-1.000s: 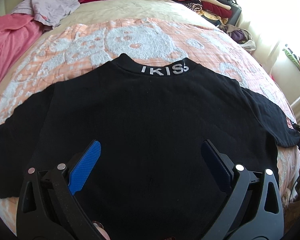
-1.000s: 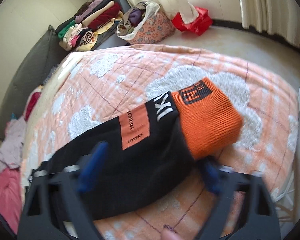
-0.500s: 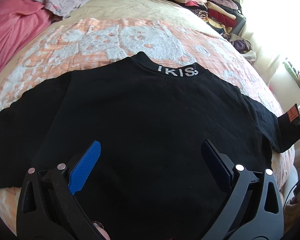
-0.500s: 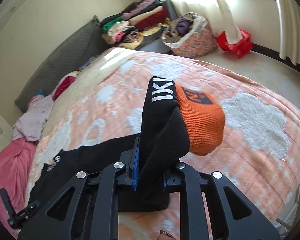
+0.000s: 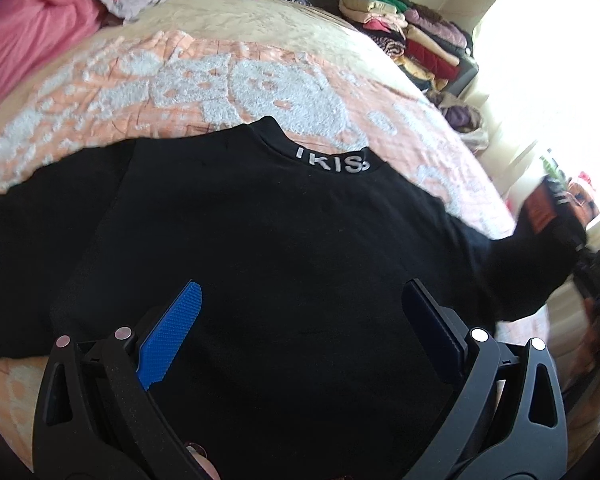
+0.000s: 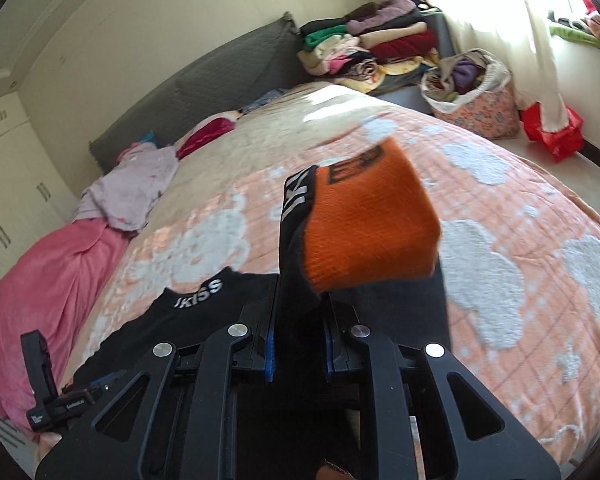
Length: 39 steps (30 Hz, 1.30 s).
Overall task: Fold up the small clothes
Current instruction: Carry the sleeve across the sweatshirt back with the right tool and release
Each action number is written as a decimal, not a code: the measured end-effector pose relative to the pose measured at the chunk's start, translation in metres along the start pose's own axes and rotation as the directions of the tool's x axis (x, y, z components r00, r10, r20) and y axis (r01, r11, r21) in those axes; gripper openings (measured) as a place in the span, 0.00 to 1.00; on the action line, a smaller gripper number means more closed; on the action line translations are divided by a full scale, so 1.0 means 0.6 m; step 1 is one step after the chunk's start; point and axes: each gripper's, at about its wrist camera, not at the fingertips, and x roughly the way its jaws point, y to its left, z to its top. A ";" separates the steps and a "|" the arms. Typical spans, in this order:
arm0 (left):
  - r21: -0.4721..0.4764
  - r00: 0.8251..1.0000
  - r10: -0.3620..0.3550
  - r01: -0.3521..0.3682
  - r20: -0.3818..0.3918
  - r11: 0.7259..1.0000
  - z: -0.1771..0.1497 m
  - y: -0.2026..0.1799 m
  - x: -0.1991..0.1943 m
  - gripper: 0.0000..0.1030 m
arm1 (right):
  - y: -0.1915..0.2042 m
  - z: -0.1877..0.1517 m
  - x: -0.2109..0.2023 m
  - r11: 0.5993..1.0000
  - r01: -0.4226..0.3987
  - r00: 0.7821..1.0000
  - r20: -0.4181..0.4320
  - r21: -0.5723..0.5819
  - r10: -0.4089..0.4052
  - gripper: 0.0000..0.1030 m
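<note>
A black sweater (image 5: pixel 280 248) with white lettering on its collar (image 5: pixel 332 162) lies spread flat on the peach bedspread (image 5: pixel 148 80). My left gripper (image 5: pixel 300 320) hovers open over the sweater's body, nothing between its blue pads. My right gripper (image 6: pixel 298 344) is shut on the sweater's right sleeve (image 6: pixel 296 280), whose orange cuff (image 6: pixel 364 232) stands lifted above the bed. In the left wrist view the lifted sleeve (image 5: pixel 540 248) rises blurred at the right edge. In the right wrist view the sweater's collar (image 6: pixel 200 292) shows at lower left, and the left gripper's body (image 6: pixel 48 396) is there too.
Pink and lilac clothes (image 5: pixel 40 12) lie heaped at the bed's far left. A stack of folded clothes (image 6: pixel 364 48) sits beyond the bed's far corner, with a floral basket of laundry (image 6: pixel 472 92) and a red bag (image 6: pixel 552 132) on the floor by the curtain.
My right gripper shut on the sleeve near the orange cuff and lifted it off the bed toward the sweater's body. The left gripper stayed open and shifted slightly over the sweater.
</note>
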 end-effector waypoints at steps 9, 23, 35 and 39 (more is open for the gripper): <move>-0.081 0.996 -0.083 0.085 0.020 0.993 0.008 0.032 -0.021 0.92 | 0.110 -0.041 0.057 0.995 -0.065 0.996 -0.065 -0.075 0.060 0.15; -0.257 0.972 -0.234 0.230 0.013 0.939 0.007 0.091 -0.009 0.92 | 0.210 -0.157 0.158 0.979 -0.127 0.969 -0.232 -0.160 0.087 0.32; -0.278 0.941 -0.336 0.312 -0.044 0.909 -0.018 0.061 0.036 0.91 | 0.175 -0.205 0.095 0.973 -0.174 0.959 -0.252 -0.148 0.133 0.57; -0.266 0.929 -0.365 0.336 -0.065 0.904 -0.025 0.041 0.049 0.86 | 0.148 -0.200 0.067 0.983 -0.125 0.974 -0.203 -0.130 0.097 0.61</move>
